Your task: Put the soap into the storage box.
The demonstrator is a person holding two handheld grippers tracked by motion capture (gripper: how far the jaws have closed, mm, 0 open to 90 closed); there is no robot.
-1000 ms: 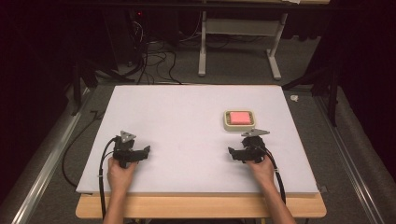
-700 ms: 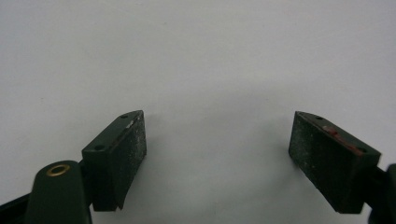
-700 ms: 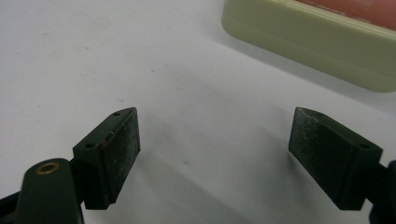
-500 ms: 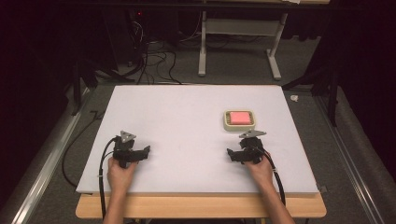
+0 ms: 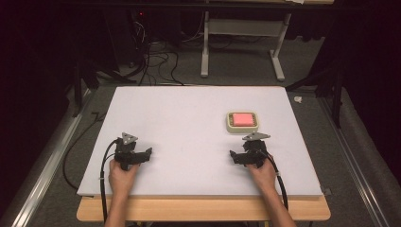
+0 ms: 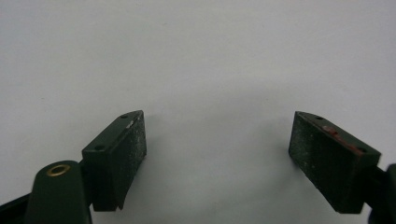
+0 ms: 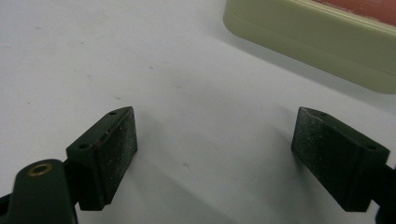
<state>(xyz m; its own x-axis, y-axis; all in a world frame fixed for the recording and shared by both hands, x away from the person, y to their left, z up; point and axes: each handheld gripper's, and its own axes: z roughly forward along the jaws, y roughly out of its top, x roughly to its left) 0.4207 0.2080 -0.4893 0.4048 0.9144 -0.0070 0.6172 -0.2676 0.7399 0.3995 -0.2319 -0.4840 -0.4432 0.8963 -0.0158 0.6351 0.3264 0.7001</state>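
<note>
while both jaws gape on each hand-held gripper, left (image 5: 134,152) and right (image 5: 247,152), the cream box (image 5: 241,122) holds a pink block (image 5: 242,118).

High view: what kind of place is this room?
Probably a lab or recording workspace: a white table on a wooden bench, loose cables on the grey floor, a metal desk frame behind, dark surroundings.

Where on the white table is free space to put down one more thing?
Most of the white table is bare: the whole left half, the far strip behind the beige box with the pink top, and the middle between the left gripper and right gripper. It is tight only between the box and the right gripper.
</note>
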